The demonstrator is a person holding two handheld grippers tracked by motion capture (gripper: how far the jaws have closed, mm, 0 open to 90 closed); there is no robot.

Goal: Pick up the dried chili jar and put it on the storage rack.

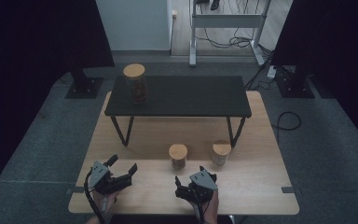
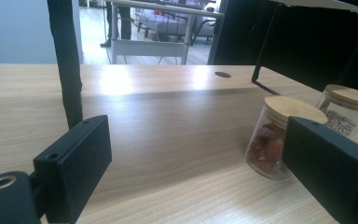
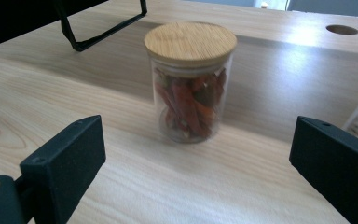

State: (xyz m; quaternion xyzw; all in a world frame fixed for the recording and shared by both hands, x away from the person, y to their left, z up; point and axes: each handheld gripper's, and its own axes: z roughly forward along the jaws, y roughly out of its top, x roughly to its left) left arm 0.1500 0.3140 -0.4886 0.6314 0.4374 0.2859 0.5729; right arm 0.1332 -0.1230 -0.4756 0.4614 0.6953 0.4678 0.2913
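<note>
The right gripper sits low over the near edge of the wooden table, held in a hand that comes in from the bottom of the high view, and its two black jaws stand wide apart with nothing between them. Straight ahead of those jaws, a short way off and not touching them, stands the jar of red chillies, upright on the bare wood with its round wooden lid seated on top; in the high view the same jar lies just beyond the gripper's tips. Off to the right of that jar, near it but apart, is a second lidded jar holding something pale, and its edge shows at the right border of the right gripper view. The left gripper hovers well to the left of the right one, its jaws likewise spread open and empty, pointing forward and to the right; in its own view the chilli jar stands partly behind its right jaw, with the pale jar farther back. Beyond both jars a low black shelf on thin metal legs stands on the table, and on its far left corner stands a taller jar with a wooden lid.
</note>
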